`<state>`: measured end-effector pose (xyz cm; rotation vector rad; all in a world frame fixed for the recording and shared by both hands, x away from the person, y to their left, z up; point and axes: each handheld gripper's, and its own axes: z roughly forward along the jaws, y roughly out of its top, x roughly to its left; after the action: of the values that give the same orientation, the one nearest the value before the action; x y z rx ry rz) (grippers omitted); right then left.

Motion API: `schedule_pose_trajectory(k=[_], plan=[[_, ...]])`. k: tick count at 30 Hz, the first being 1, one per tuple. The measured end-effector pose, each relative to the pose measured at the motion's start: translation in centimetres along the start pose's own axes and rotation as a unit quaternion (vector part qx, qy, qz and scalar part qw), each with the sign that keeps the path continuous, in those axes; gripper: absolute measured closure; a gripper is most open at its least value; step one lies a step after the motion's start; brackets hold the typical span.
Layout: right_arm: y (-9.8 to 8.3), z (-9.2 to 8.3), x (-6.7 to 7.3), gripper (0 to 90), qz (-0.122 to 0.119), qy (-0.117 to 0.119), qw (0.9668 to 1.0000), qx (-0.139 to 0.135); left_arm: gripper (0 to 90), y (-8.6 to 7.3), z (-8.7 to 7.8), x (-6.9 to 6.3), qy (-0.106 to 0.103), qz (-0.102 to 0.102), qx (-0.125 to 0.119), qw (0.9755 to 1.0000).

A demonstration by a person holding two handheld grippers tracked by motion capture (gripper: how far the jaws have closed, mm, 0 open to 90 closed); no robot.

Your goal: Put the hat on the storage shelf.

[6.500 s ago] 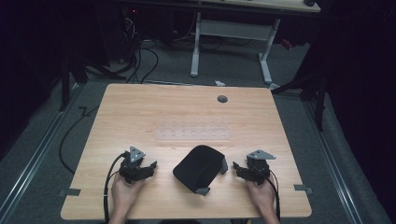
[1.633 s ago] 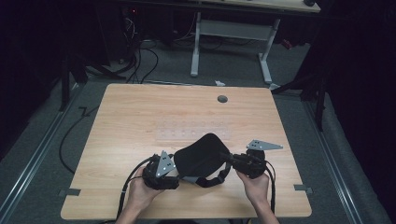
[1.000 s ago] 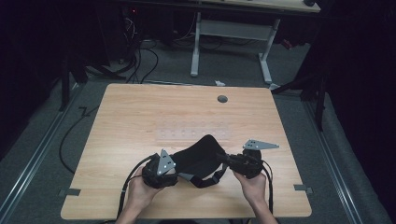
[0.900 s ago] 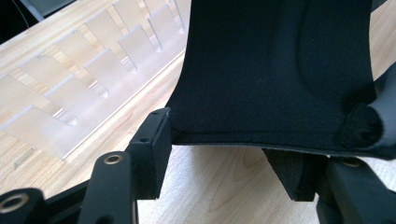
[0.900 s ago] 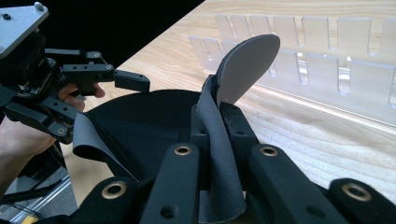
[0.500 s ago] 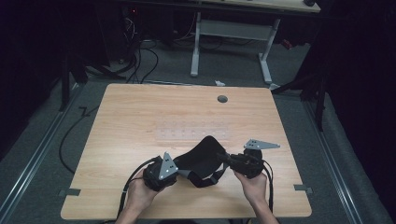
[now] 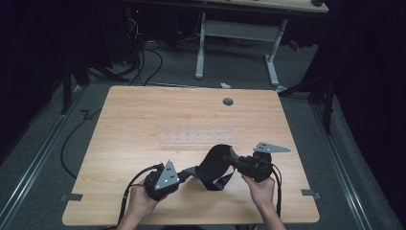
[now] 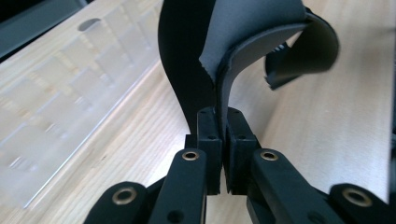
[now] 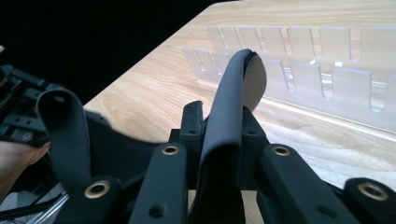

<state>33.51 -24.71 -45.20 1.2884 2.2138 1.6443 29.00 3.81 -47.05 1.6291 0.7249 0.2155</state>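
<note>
the left gripper (image 8: 223, 154) has its jaws pinched tight on a thin edge of the black pad (image 8: 261, 37), which curls up and away toward the top of the left gripper view. the right gripper (image 9: 223, 154) is clamped on another fold of the pad (image 9: 231, 107), the fold standing upright between its jaws. in the high view the pad (image 7: 215, 165) hangs lifted between the left gripper (image 7: 163, 178) and the right gripper (image 7: 251, 165), low in the frame, near the table's front edge.

6.5 s ago the pad lay flat on the table with both grippers apart from it at either side; since 0.5 s ago little has shifted.

the pad's exact shape is hard to make out against the dark grippers, and its trailing straps blur.

the wooden table (image 7: 143, 124) carries a clear slotted strip (image 7: 198, 137) at mid-frame and a grey hole (image 7: 228, 101) near its far edge. beyond it, dark floor with cables (image 7: 143, 57) at upper left and a white desk frame (image 7: 239, 33) at the top.
</note>
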Motion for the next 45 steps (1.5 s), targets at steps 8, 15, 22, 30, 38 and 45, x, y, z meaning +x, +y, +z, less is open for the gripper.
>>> schedule_pose_trajectory(k=[8,15,22,30,38,45], plan=[[-0.2,-0.2,-0.2,63.8,-0.006,-0.005,0.9998,-0.019,87.5,0.3,0.0,-0.1,-0.019,-0.016,0.004,0.9997],[-1.2,-1.5,-1.4,55.2,0.001,-0.029,0.999,-0.034,87.5,0.7,-0.5,0.6,-0.012,-0.044,-0.01,0.9989],[-4.4,-0.9,-3.1,42.3,-0.034,-0.149,0.988,0.024,87.5,1.1,-1.2,1.3,-0.013,-0.07,-0.021,0.9973],[-6.1,0.4,-4.4,39.5,-0.072,-0.245,0.9628,0.087,87.5,1.9,-2.3,2.1,-0.007,-0.101,-0.046,0.9938],[-6.7,0.7,-5.3,37.6,-0.062,-0.273,0.9544,0.105,87.4,2.5,-3.0,3.4,0.013,-0.122,-0.066,0.9902],[-6.6,0.8,-5.5,36.7,-0.055,-0.273,0.9547,0.105,87.4,3.1,-3.6,4.0,0.018,-0.137,-0.084,0.9869]])
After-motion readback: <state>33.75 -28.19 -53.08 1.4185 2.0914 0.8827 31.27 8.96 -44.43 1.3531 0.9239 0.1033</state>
